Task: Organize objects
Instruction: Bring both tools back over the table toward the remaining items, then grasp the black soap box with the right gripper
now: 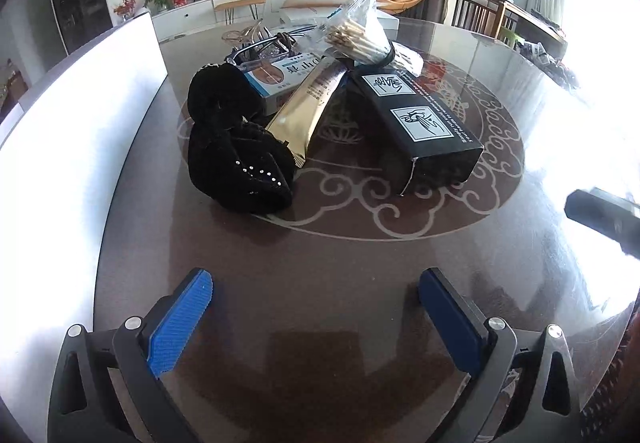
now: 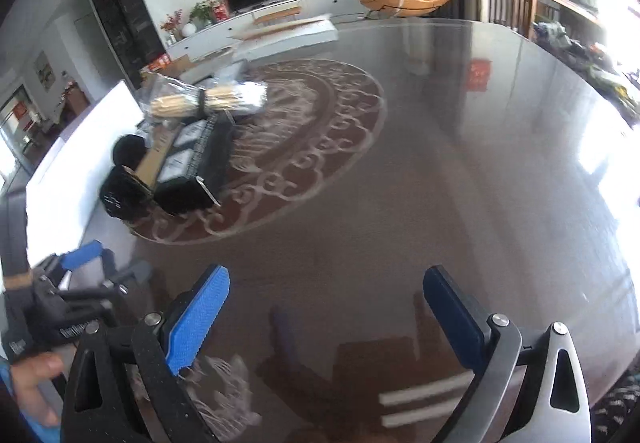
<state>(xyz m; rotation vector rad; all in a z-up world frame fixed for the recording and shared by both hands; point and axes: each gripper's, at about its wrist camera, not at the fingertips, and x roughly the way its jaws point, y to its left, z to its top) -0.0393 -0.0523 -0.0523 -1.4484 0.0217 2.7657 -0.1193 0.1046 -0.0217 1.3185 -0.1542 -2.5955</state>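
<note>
The round dark table (image 1: 360, 263) fills both views, glossy, with a pale scroll medallion (image 1: 400, 219) inlaid at its centre. A tall white panel (image 1: 80, 147) stands along the table's 9 o'clock edge in the left wrist view. The clutter sits on the medallion's 10 to 12 o'clock part, close to that panel.

Biggest in the heap is a black box (image 1: 424, 123), lying on its side at about 1 o'clock of the medallion; its top carries two white squares with hand drawings and a line of small white print too fine to read. Left of it, at 10 o'clock, lies a black knitted hat (image 1: 236, 163) with a row of shiny studs. A blue and white box (image 1: 276, 73) with upside-down Chinese characters sits behind the hat, and a gold tube (image 1: 308, 103) leans across it, its crimped end down by the hat. On top, at 12 o'clock, a clear bag of pale sticks (image 1: 360, 31) is cinched by a black band. Something with a metal frame lies behind – too tangled to name.

From 3 through 6 o'clock the tabletop is bare right out to its rim – broad free room.

The left gripper (image 1: 316, 307) hovers at the 6 o'clock edge, blue pads spread wide, nothing between them. The right gripper (image 2: 326, 303) is likewise spread wide and empty, touching nothing; in its view the left gripper shows at 8 o'clock, a hand (image 2: 36, 387) below it
</note>
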